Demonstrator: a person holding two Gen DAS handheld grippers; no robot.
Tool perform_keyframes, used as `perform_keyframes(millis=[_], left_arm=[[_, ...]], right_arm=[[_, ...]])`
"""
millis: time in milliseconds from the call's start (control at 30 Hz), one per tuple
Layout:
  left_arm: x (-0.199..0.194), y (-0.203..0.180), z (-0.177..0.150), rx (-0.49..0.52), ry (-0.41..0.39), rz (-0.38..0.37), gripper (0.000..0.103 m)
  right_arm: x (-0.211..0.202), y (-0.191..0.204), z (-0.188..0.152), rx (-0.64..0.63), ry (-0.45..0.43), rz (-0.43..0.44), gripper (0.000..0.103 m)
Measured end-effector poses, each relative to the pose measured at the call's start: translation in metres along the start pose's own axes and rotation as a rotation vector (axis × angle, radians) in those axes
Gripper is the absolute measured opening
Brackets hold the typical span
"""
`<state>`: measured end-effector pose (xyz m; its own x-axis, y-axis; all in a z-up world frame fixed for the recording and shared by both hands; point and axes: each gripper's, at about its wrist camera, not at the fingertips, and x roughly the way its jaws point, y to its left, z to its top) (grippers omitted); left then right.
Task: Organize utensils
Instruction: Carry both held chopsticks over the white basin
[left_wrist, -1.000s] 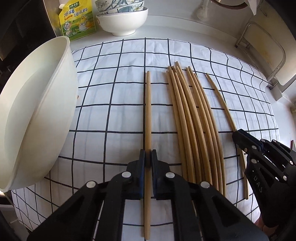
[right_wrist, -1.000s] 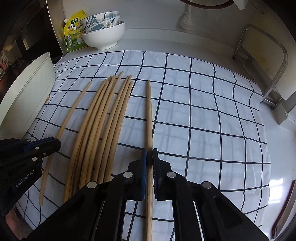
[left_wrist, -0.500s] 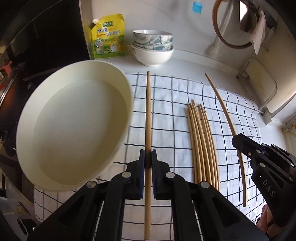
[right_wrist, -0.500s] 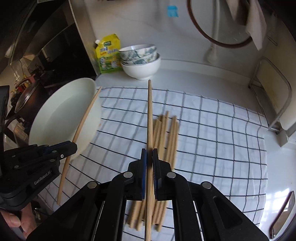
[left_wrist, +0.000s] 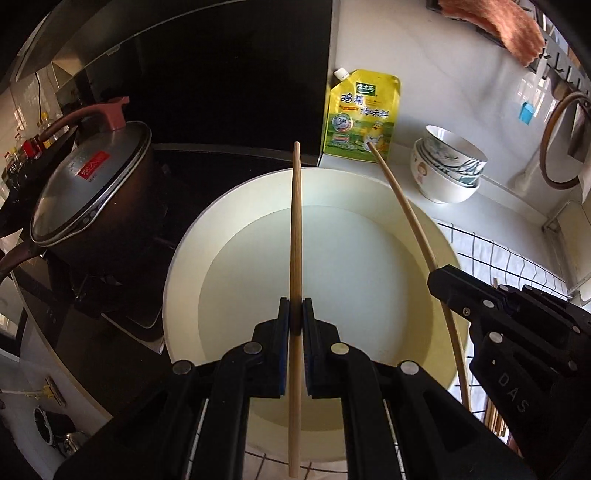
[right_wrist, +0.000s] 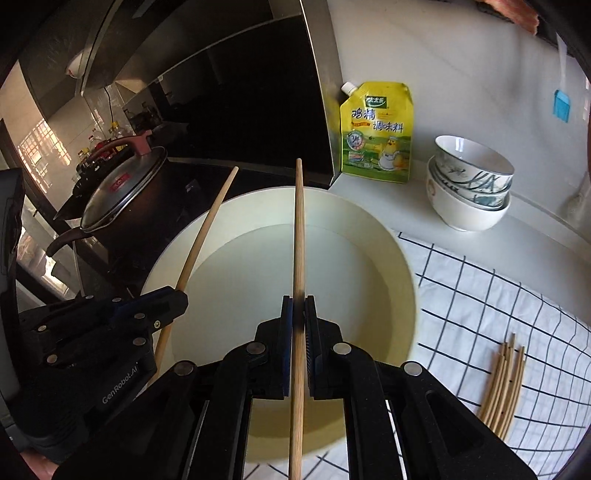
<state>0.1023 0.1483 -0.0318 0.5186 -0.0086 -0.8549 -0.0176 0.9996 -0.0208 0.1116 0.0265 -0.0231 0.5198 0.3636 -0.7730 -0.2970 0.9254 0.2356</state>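
1. Nearest in the left wrist view, the left gripper has its fingers closed tight on one chopstick, which runs straight out over the open mouth of the white basin.
2. Nearest in the right wrist view, the right gripper likewise has its fingers clamped on a second chopstick, also held above the basin and clear of its inside.
3. Judged from this, the task is early: the basin looks empty, neither held chopstick has been released, and a bundle of loose chopsticks lies on the checked cloth toward the right edge of the bench.
4. What is left, as I read it: drop these two into the basin, then fetch the rest of the bundle.
5. The right wrist view alone shows the bundle well; in the left wrist view it is almost wholly hidden behind the other gripper, with only stick ends peeping out below.
6. The left wrist view shows more of the lidded pot on the dark stove beyond the bench's left edge.
7. Farthest off, both views show a yellow seasoning pouch and stacked bowls at the back edge of the bench
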Motion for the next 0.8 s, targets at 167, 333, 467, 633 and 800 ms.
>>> perform_keyframes(millis=[167,333,467,633,800], left_arm=[[0.041,0.016,0.001,0.009,0.061,-0.018,0.008],[0.074,0.019,-0.001,0.021,0.119,-0.035,0.008],[0.085,0.022,-0.006,0.02,0.15,-0.039,0.008],[0.087,0.024,-0.008,0.021,0.155,-0.049,0.008],[0.088,0.026,-0.007,0.015,0.161,-0.033,0.01]], right_arm=[[0.044,0.003,-0.001,0.05,0.083,-0.017,0.006],[0.072,-0.003,-0.013,0.092,0.158,-0.046,0.006],[0.078,-0.008,-0.018,0.107,0.171,-0.068,0.006],[0.077,-0.009,-0.02,0.104,0.169,-0.089,0.007],[0.072,-0.01,-0.02,0.109,0.157,-0.103,0.011]])
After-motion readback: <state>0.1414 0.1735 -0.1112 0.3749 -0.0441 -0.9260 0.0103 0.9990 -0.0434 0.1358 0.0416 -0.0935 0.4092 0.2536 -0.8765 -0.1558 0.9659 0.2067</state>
